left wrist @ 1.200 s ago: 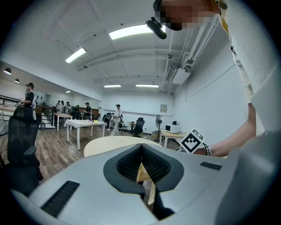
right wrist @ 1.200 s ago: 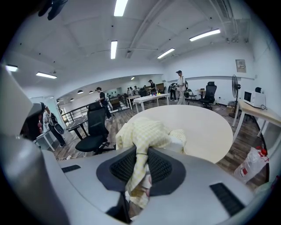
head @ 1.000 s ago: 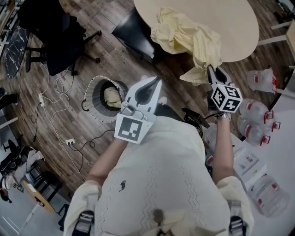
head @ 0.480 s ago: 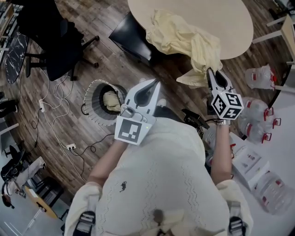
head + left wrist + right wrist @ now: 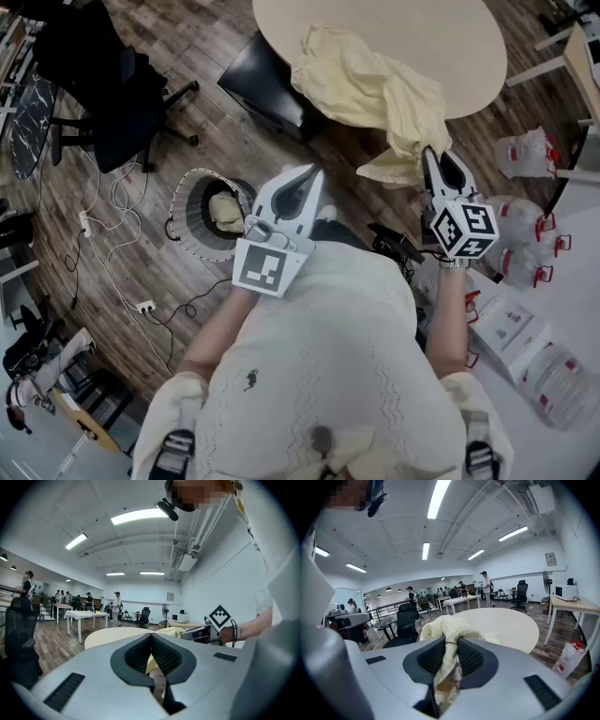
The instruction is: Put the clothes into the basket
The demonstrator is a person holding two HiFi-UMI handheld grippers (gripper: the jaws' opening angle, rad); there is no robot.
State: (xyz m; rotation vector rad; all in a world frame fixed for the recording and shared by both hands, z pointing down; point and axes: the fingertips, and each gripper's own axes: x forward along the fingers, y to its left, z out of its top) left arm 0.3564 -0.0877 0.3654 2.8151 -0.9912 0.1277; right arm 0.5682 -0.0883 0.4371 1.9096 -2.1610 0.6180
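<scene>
Left tongs [image 5: 151, 637]: tips together, nothing clamped. Beyond them, round pale worktop [image 5: 108, 637] with yellow garment [image 5: 172, 631] on it. Right tongs [image 5: 183, 633] at the garment's edge, marker cube [image 5: 219, 617] uppermost. People [image 5: 116, 609] standing far back

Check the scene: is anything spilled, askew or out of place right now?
Nothing spilled or damaged. The yellow garment trails off the edge of the round table, but only because the right gripper has it pinched between its fingers. The basket stands upright with one pale garment inside. Loose cables sprawl beside it.
</scene>
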